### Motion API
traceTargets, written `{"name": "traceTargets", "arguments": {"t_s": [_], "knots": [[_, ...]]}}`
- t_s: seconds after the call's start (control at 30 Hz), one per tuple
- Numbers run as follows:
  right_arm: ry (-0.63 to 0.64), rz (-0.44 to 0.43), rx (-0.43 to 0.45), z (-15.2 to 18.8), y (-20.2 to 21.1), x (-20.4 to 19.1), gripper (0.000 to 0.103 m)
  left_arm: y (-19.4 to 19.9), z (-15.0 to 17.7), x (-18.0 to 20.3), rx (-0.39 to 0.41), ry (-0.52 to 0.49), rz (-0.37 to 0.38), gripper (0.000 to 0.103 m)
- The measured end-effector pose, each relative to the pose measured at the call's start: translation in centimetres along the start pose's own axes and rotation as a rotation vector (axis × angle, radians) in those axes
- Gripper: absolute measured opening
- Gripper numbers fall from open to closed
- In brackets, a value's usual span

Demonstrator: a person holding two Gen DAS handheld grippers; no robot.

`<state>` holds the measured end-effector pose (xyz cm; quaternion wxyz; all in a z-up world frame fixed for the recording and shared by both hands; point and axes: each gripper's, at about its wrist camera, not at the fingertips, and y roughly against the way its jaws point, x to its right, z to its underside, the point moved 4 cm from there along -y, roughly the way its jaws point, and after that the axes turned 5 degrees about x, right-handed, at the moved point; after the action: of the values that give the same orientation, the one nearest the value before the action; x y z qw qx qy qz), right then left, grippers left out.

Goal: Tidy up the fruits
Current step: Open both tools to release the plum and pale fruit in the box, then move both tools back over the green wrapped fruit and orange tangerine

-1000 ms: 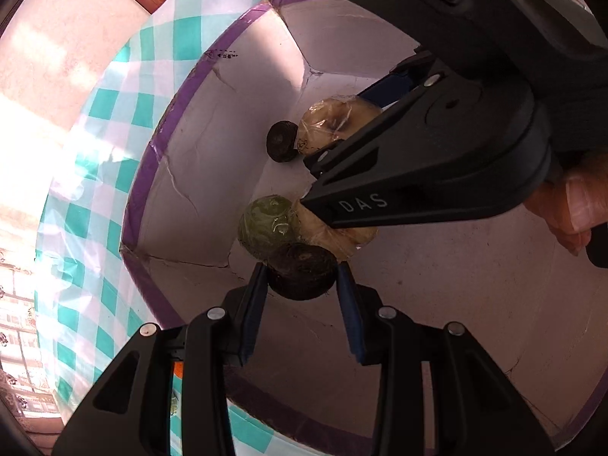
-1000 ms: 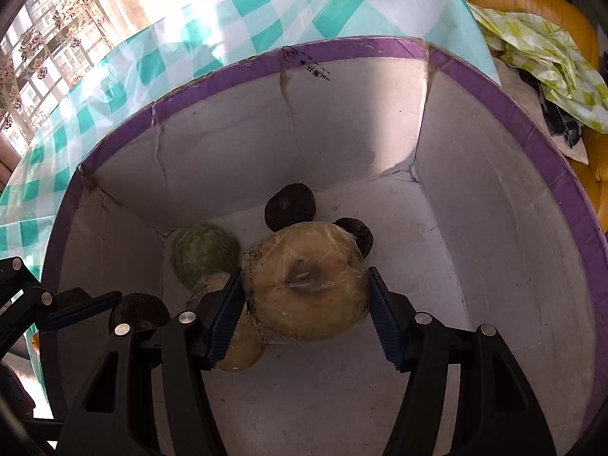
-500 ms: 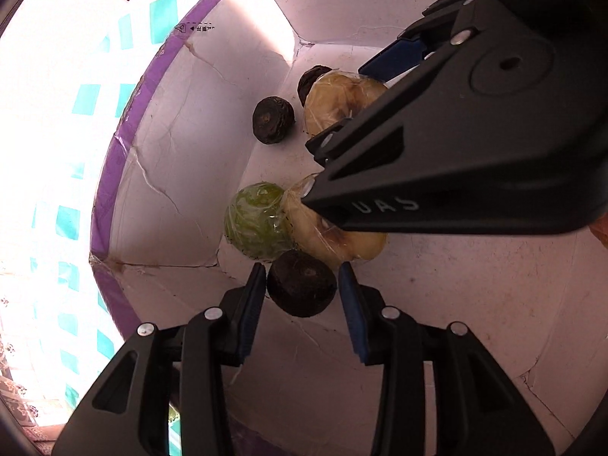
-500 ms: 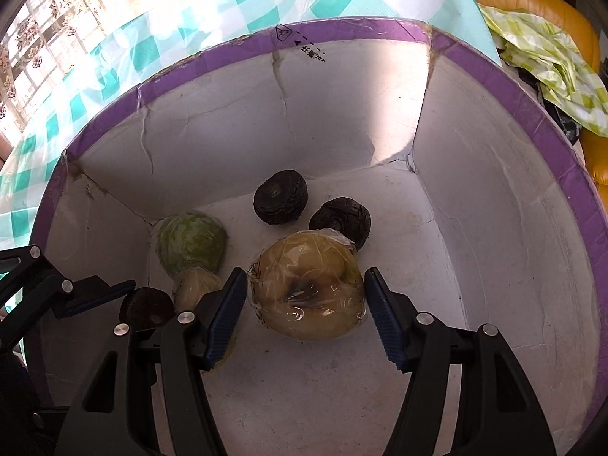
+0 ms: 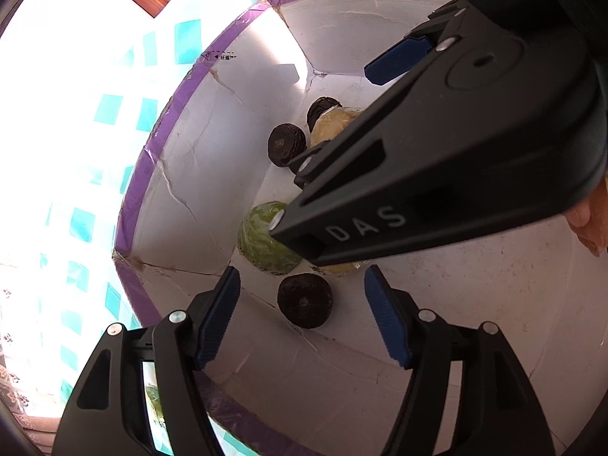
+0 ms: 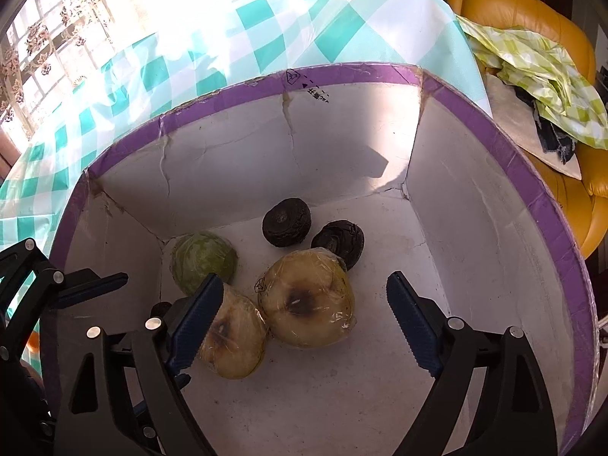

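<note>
A white cardboard box with a purple rim (image 5: 152, 159) (image 6: 342, 72) holds several fruits. My left gripper (image 5: 300, 292) has its jaws opening; a dark wrinkled fruit (image 5: 304, 300) lies on the box floor between the blue pads, touching neither. My right gripper (image 6: 304, 292) is also opening around a large wrapped yellowish fruit (image 6: 307, 304) that rests on the floor, free of both pads. A second wrapped yellow fruit (image 6: 231, 342) sits partly behind its left finger. A green round fruit (image 6: 203, 262) (image 5: 266, 243) and two more dark fruits (image 6: 287, 222) (image 6: 338, 243) lie farther back.
The box stands on a teal-and-white checked tablecloth (image 6: 266, 19). An orange sofa (image 6: 532, 11) with a green checked cloth (image 6: 532, 72) is at the right. The right gripper's black body fills the upper right of the left wrist view, with a hand (image 5: 592, 224) behind it.
Both grippers were shut on their fruits and have opened. The dark fruit and the wrapped yellowish fruit now lie loose on the box floor between the spread fingers.
</note>
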<state>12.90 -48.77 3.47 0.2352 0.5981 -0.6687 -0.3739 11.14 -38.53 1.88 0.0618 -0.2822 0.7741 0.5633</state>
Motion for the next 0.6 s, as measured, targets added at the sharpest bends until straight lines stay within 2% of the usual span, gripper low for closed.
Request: {"name": "traceTargets", "arguments": {"t_s": [0.33,0.43,0.5,0.6], "knots": [[-0.036,0.005,0.129,-1.4,3.4,0.2,0.087,4.3,0.8,-2.7,0.171,0.112,-0.038,0.076],[-0.048,0.003,0.171,-1.8,4.5,0.1,0.087,5.4,1.1,-4.1,0.226,0.174,-0.034,0.076],[-0.059,-0.003,0.200,-2.0,5.4,0.0,0.087,6.2,-0.1,-3.2,0.262,0.225,-0.036,0.077],[-0.069,-0.015,0.244,-2.3,6.7,-0.2,0.087,7.1,1.6,-3.9,0.320,0.297,-0.050,0.077]]}}
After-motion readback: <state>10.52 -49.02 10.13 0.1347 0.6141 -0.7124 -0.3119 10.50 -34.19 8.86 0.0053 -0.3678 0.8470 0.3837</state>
